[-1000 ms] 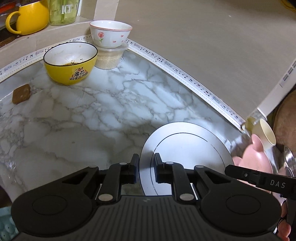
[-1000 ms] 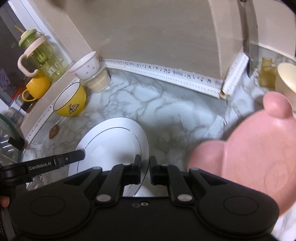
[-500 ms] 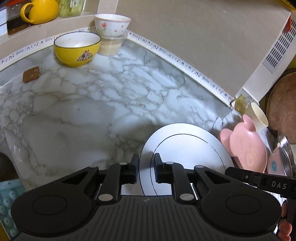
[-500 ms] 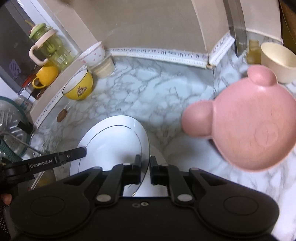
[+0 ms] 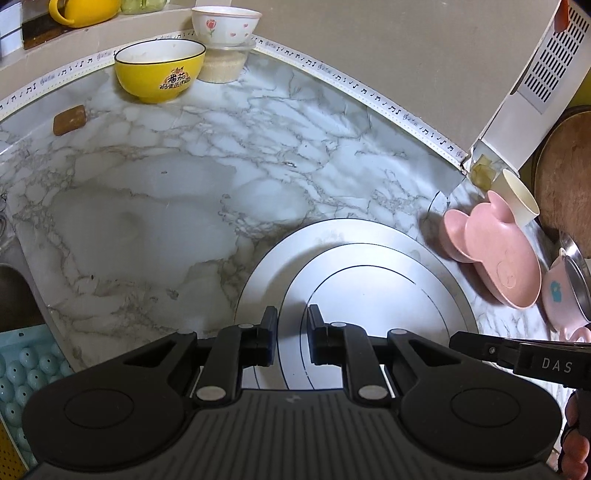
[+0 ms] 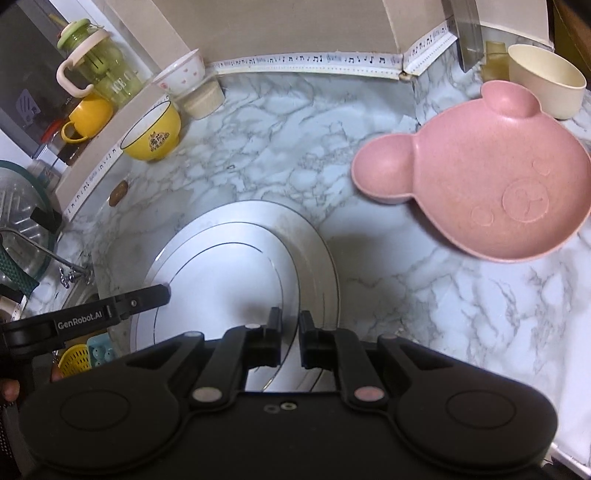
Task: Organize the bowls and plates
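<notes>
A round silver plate (image 5: 354,280) hangs a little above the marble counter (image 5: 184,192), casting a shadow on it. My left gripper (image 5: 291,332) is shut on the plate's near rim. My right gripper (image 6: 290,332) is shut on the same silver plate (image 6: 229,266), further along its rim. A pink bear-shaped plate (image 6: 491,184) lies to the right, also visible as the pink plate (image 5: 495,254) in the left wrist view. A yellow bowl (image 5: 159,70) and a white flowered bowl (image 5: 225,26) on a clear tub stand at the far wall.
A cream cup (image 6: 546,79) stands behind the pink plate. A pink cup (image 5: 561,302) holding a metal bowl and a wooden board (image 5: 569,177) are at the right. A brown block (image 5: 69,119) lies far left. A yellow mug (image 6: 88,114) and green jug (image 6: 99,62) sit on the ledge. A sink tap (image 6: 44,251) is at the left.
Both grippers have carried the silver plate back from the far wall and toward the right. The pink bear plate has come fully into view and the yellow bowl looks farther off.
</notes>
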